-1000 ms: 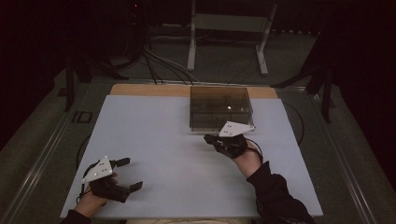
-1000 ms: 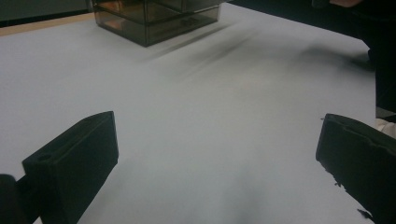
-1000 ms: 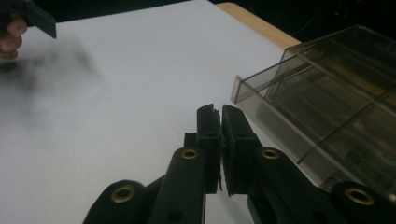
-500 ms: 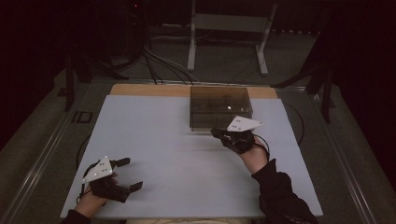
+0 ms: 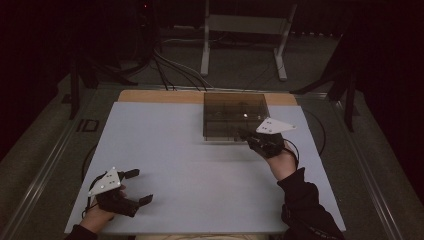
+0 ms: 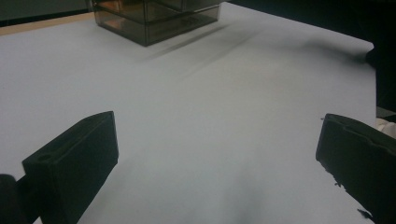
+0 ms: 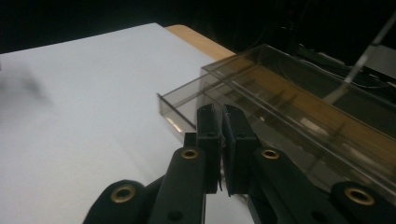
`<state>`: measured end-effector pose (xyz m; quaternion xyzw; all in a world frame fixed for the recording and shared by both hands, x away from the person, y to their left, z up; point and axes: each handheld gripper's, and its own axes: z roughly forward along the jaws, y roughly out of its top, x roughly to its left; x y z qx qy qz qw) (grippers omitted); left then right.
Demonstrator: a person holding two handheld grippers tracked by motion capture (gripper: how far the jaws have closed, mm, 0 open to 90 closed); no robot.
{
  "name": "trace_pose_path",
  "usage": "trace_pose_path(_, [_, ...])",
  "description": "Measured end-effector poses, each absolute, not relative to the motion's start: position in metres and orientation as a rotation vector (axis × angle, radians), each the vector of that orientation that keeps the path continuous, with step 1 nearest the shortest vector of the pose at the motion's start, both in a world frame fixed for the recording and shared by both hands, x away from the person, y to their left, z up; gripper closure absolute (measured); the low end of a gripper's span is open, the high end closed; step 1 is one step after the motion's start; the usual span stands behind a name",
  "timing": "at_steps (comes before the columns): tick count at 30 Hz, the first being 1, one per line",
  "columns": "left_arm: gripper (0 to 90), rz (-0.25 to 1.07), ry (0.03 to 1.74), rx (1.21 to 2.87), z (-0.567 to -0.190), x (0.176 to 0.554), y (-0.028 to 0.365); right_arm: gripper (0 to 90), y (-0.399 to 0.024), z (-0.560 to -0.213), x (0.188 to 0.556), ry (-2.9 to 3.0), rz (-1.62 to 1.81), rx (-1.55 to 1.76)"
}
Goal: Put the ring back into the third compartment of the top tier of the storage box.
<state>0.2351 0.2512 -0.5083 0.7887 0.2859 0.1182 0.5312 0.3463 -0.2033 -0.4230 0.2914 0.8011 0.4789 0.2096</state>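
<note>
A smoked clear plastic box stands at the back of the white table sheet, right of centre. In the right gripper view a shallow drawer sticks out of the box. My right gripper is at the box's near face, its jaws shut together with their tips against the drawer's front. I cannot tell whether anything thin is pinched between them. My left gripper rests at the near left of the sheet, open, with bare sheet between its jaws. The box shows far off there.
A strip of wooden tabletop shows beyond the sheet's far edge. Behind the table stand a metal frame's legs and loose cables on the floor. The surroundings are dark.
My right gripper has moved away from the person and a little right, up to the box's near face. The left gripper has stayed put.
</note>
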Motion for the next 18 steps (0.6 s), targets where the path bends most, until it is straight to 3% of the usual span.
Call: trace_pose_path(18, [0.0, 0.279, 0.682, 1.884, -0.508, 0.235, 0.251, 87.4, -0.236, -0.426, 0.362, 2.127, 1.274, 0.93])
